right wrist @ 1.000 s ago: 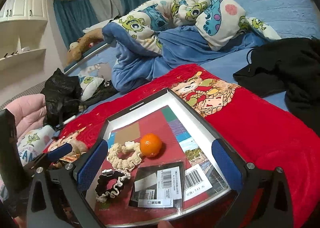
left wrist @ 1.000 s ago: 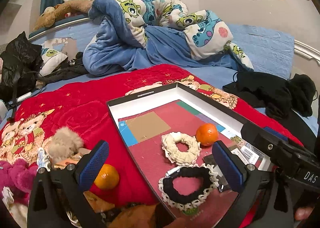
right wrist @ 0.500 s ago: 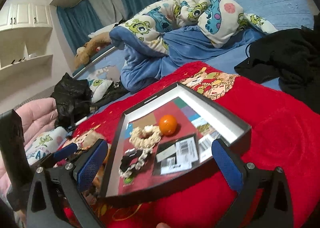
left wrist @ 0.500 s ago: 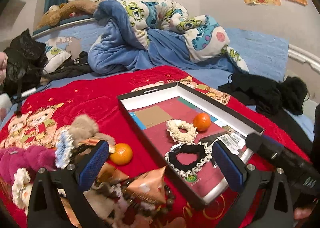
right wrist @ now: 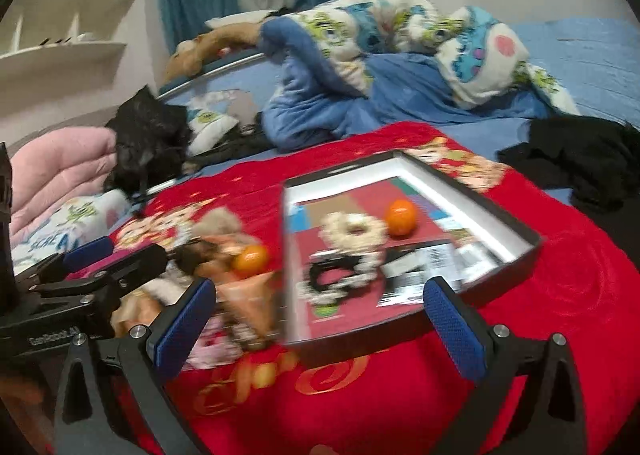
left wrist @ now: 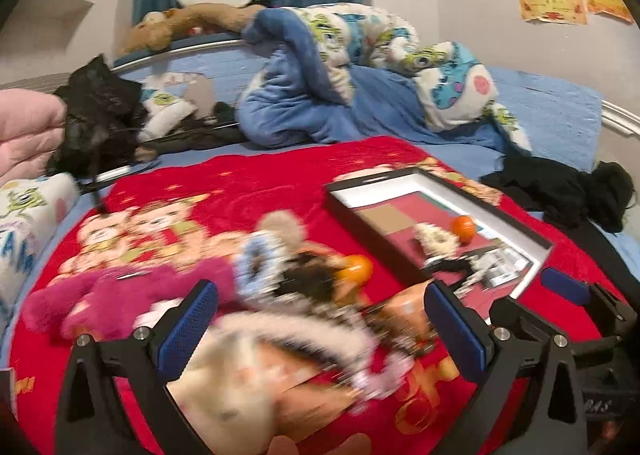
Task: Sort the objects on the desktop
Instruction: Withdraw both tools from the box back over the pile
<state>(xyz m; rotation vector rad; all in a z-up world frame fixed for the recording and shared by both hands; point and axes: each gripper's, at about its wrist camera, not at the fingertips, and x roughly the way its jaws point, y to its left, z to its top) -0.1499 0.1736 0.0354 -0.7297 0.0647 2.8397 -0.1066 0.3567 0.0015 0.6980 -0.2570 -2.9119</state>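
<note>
Plush red blanket (right wrist: 560, 295), matt black cardboard box (right wrist: 500, 255), smooth glossy orange (right wrist: 401, 217), fluffy pink toy (left wrist: 120, 295), textured blue tool pads (left wrist: 456, 327)

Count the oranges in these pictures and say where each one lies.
2. One orange lies inside the box, beside a cream scrunchie. The other lies on the red blanket among the pile left of it. More may be hidden there.

Smeared beyond telling — the heap of plush things (left wrist: 288, 319); blurred too — black scrunchie (right wrist: 340, 275) inside the tray (right wrist: 516, 231).
</note>
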